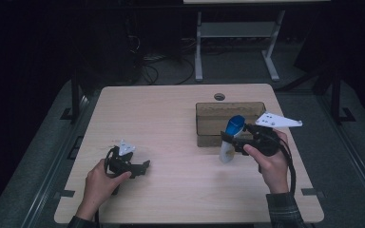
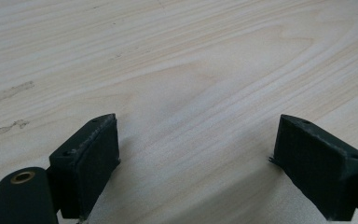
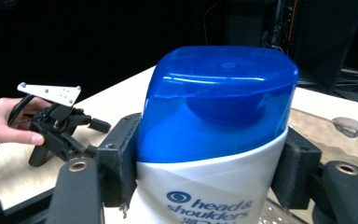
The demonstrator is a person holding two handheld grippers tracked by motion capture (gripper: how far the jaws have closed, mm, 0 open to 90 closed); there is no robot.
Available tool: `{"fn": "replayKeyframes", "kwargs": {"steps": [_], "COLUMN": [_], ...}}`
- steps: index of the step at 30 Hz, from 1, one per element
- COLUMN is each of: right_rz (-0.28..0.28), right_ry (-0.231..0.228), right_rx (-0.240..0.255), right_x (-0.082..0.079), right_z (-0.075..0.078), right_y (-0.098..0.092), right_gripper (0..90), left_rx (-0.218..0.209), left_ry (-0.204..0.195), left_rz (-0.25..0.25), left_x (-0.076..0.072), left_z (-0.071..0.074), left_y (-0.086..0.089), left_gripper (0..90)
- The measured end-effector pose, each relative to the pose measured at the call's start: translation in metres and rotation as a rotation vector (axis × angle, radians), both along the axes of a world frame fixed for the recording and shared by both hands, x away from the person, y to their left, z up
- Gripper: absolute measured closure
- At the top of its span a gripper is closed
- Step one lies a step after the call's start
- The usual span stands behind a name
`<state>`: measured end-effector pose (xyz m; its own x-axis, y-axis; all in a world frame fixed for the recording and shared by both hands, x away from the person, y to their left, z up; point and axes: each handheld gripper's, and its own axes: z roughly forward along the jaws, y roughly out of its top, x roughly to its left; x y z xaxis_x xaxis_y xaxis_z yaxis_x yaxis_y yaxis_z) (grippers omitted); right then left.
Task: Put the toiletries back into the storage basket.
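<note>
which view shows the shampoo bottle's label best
The right gripper view: the shampoo bottle sits close up between the right gripper jaws, brand lettering readable. The high view shows it small, label unreadable.

The room is dim and dark past the far edge of the surface (image 1: 171, 109), which is lit from above. The blue cap (image 3: 216, 100) carries soft glare. Near jaws blur slightly in both gripper views; the high view is grainy.
</note>
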<state>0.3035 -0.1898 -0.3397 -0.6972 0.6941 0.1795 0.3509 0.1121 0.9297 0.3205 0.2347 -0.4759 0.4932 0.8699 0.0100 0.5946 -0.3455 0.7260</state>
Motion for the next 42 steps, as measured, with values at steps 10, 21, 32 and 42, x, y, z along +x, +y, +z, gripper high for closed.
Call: {"fn": "replayKeyframes", "kwargs": {"steps": [10, 21, 32, 42], "right_rz": [-0.019, -0.044, -0.077, -0.106], "right_ry": [-0.011, -0.024, -0.042, -0.045], "right_rx": [-0.004, -0.008, -0.003, -0.002], "right_x": [0.013, 0.033, 0.052, 0.069], "right_z": [0.005, 0.011, 0.015, 0.014], "right_y": [0.004, 0.010, 0.015, 0.021], "right_gripper": [34.9, 34.9, 34.9, 34.9], "left_rx": [0.002, 0.003, 0.003, 0.002], "left_ry": [-0.001, 0.001, 0.002, 0.003], "left_rz": [0.000, -0.001, -0.001, -0.001], "left_x": [0.000, 0.000, 0.000, 0.000], "left_z": [0.000, 0.000, 0.000, 0.000], "left_y": [0.000, 0.000, 0.000, 0.000], "left_gripper": [12.9, 12.9, 12.9, 12.9]}}
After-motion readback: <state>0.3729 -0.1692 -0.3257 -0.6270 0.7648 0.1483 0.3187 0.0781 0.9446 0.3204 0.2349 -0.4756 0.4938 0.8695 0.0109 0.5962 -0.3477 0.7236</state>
